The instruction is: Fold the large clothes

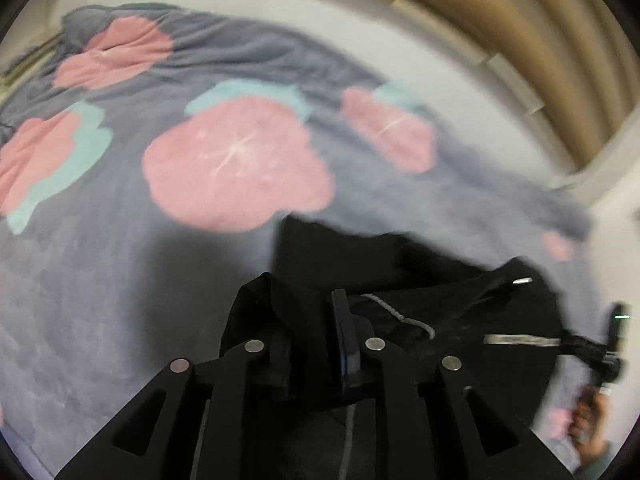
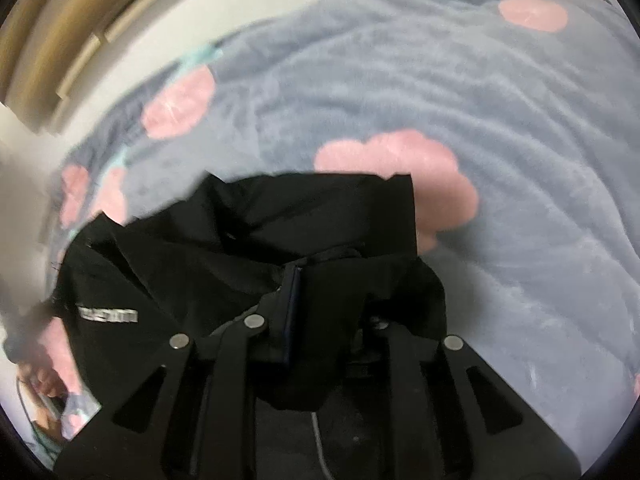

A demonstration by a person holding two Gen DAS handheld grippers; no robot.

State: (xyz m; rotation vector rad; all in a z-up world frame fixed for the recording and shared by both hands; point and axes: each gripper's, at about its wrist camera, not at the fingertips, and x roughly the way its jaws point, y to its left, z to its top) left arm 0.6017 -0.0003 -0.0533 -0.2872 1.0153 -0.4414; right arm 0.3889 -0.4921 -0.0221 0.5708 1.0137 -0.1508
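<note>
A black garment (image 1: 460,300) (image 2: 200,260) with a grey drawstring (image 1: 400,316) and a silver label (image 2: 108,315) lies bunched on a grey blanket (image 1: 120,260) (image 2: 500,100) printed with pink flowers. My left gripper (image 1: 308,308) stands over the garment's left end with its jaws slightly apart. Black cloth hangs between them and drapes over the left finger. My right gripper (image 2: 326,280) is at the garment's right end, jaws also slightly apart. Cloth sits between them and covers the right finger. Both views are blurred.
The blanket covers a bed that stretches away beyond the garment. A beige padded headboard (image 1: 520,20) (image 2: 60,20) and a white surface (image 1: 460,80) run along its far side. A person's hand (image 1: 592,416) shows at the right edge of the left wrist view.
</note>
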